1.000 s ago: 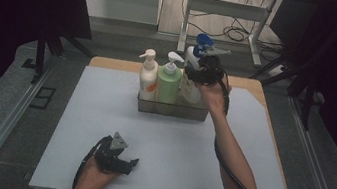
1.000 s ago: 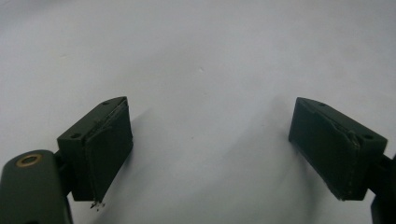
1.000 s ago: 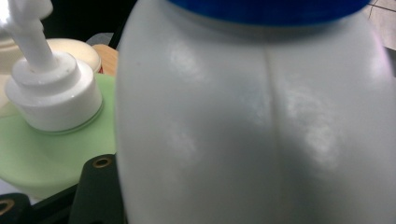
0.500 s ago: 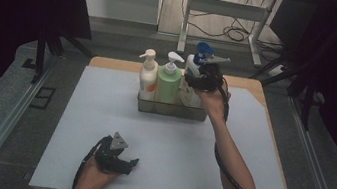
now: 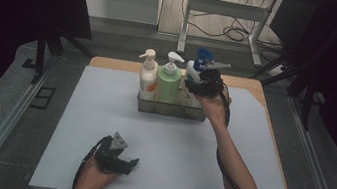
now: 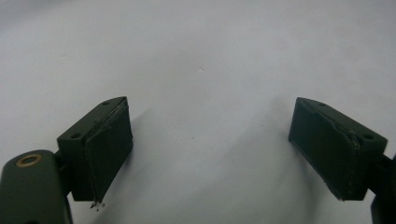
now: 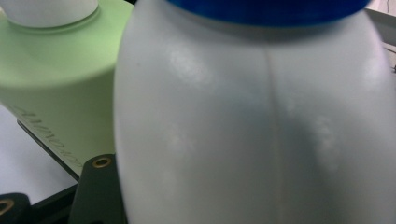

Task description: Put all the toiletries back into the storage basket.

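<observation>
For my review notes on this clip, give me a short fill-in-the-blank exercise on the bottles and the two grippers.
1. The caddy holds ___ bottles.
2. The right gripper is at the white bottle with the ___ cap.
3. The middle bottle is pale ___.
4. The left gripper, with nothing between its jaws, is ___.

Missing words: three; blue; green; open

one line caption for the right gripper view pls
White bottle with blue cap in the right gripper, green bottle beside it.
</observation>
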